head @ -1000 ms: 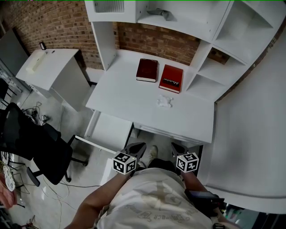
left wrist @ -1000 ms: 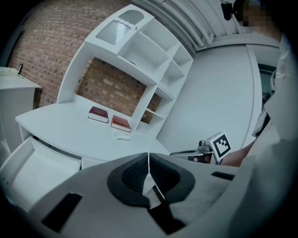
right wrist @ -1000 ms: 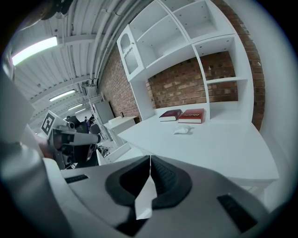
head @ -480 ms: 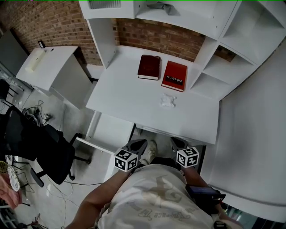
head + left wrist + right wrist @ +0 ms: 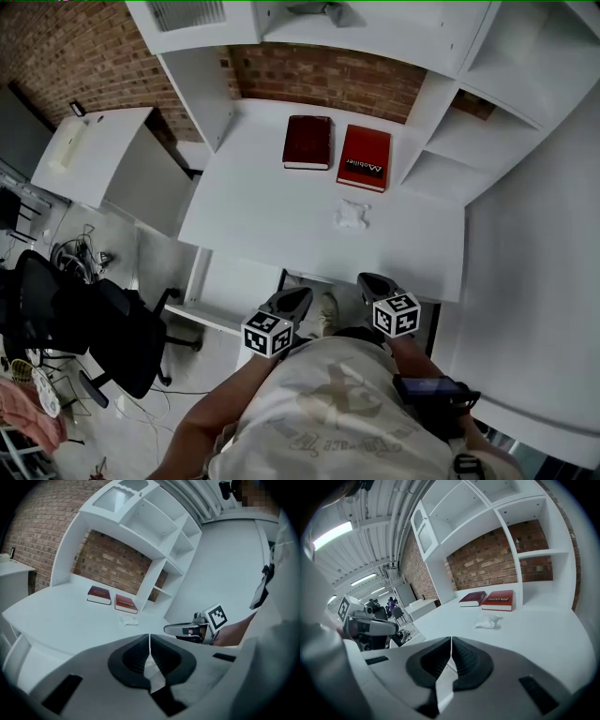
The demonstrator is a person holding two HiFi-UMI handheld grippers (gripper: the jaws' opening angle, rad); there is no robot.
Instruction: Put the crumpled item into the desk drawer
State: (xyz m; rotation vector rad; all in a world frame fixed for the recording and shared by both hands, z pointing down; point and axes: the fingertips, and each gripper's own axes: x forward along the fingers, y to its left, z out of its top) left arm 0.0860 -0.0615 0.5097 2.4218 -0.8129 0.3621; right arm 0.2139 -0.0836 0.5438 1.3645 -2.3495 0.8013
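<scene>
Now | books [image 5: 308, 142] [image 5: 365, 157]: 2 | crumpled item [image 5: 352, 215]: 1 | left tongs [image 5: 149, 644]: closed, empty | right tongs [image 5: 451, 648]: closed, empty

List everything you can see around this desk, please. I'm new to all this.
desk: one, white, centre
dark red book: one, at the desk's back
brighter red book: one, right beside the dark one
crumpled item: one, white, on the desk in front of the brighter red book
shelf unit: one, white, above and right of the desk
brick wall: red-brown, behind the desk
side cabinet: one, white, left of the desk
office chair: one, black, on the floor at left
left tongs: grey, shut, empty
right tongs: grey, shut, empty
</scene>
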